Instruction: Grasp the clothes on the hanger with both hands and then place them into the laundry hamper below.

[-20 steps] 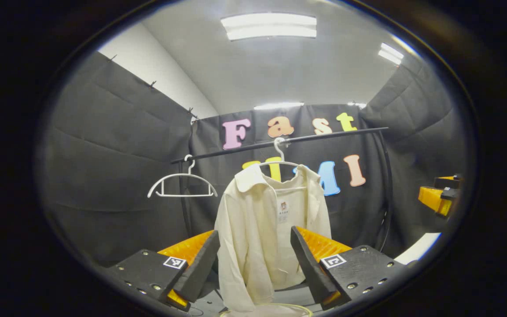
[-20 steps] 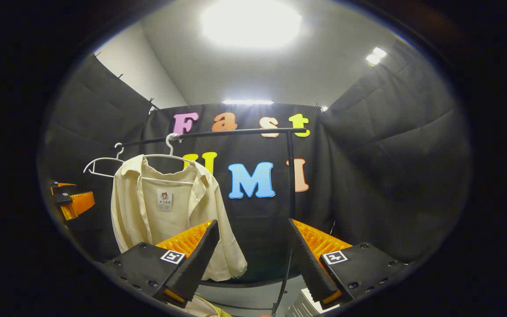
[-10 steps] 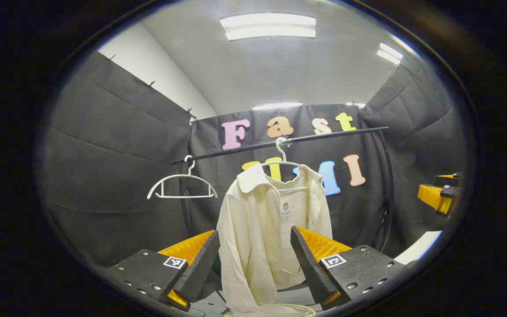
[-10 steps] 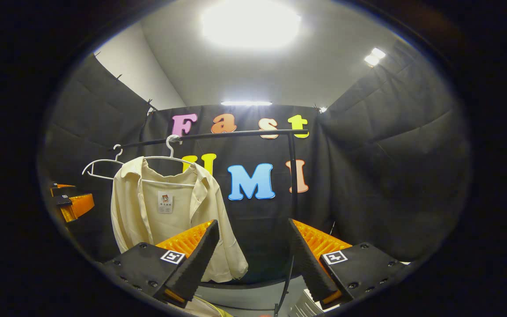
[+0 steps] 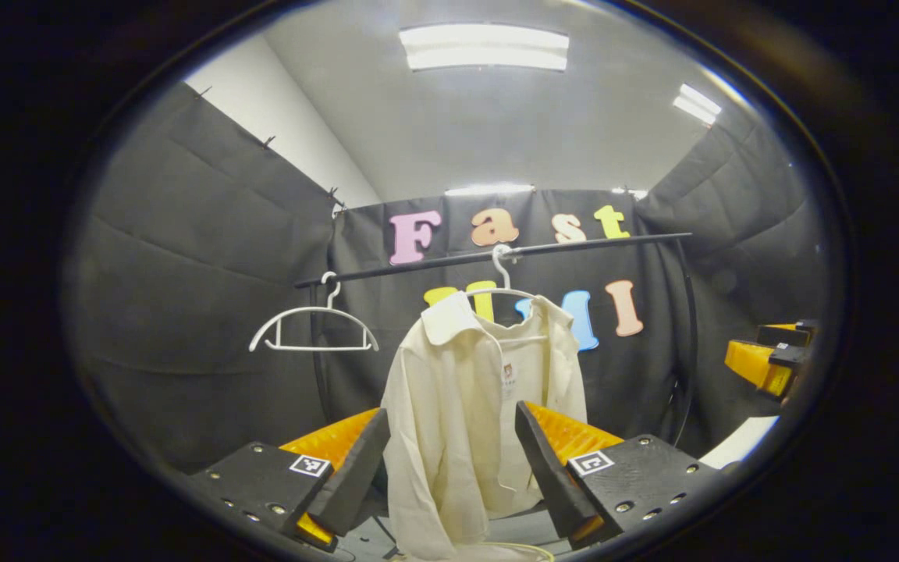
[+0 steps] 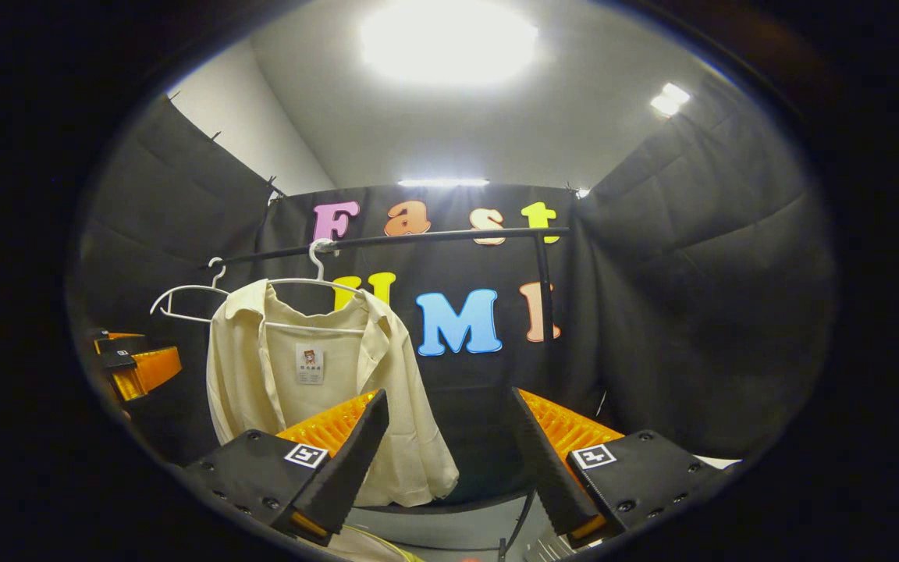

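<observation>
Cream shirt (image 5: pixel 471 406) hangs from the black rail (image 5: pixel 496 254), right of an empty white hanger (image 5: pixel 313 328). Left gripper (image 5: pixel 449 468) and right gripper (image 6: pixel 445 460) gape wide, empty; below, perhaps the hamper rim (image 5: pixel 512 549), cut off

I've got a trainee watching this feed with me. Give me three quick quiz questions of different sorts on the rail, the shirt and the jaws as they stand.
1. True or false: the cream shirt hangs on a white hanger on the black rail.
2. How many hangers are on the rail?
3. The left gripper and right gripper jaws are: A) shut on the shirt, B) open, C) shut on the bare hanger.

Key: 1 true; 2 two; 3 B.
</observation>
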Available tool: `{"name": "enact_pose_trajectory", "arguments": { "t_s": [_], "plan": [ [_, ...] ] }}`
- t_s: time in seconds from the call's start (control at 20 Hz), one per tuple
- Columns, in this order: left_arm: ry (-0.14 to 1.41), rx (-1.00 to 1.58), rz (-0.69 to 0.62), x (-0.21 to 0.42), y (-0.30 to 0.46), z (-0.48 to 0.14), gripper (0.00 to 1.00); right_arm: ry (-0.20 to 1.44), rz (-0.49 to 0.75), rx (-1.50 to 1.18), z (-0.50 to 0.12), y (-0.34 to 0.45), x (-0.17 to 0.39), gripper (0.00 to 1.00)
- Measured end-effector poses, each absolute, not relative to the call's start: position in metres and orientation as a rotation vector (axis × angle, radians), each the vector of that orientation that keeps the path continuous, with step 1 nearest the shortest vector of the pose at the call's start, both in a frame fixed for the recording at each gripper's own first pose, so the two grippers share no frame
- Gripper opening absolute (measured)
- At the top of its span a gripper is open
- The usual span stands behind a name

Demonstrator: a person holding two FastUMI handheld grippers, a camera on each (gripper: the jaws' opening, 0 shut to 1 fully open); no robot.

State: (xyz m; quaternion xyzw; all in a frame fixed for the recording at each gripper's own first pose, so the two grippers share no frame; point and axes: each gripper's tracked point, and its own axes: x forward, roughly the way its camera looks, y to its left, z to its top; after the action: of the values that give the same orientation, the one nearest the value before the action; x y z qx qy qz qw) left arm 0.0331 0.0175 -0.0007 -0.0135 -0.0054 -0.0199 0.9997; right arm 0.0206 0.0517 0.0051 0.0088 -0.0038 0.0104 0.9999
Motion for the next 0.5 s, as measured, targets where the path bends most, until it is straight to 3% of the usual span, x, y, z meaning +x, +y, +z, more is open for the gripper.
{"name": "enact_pose_trajectory", "arguments": {
  "t_s": [0.5],
  "plan": [
    [-0.045, -0.025, -0.014, 0.089, -0.017, 0.014, 0.94, -0.056, 0.139, 0.048, 0.016, 0.077, 0.096, 0.97]
  ]
}}
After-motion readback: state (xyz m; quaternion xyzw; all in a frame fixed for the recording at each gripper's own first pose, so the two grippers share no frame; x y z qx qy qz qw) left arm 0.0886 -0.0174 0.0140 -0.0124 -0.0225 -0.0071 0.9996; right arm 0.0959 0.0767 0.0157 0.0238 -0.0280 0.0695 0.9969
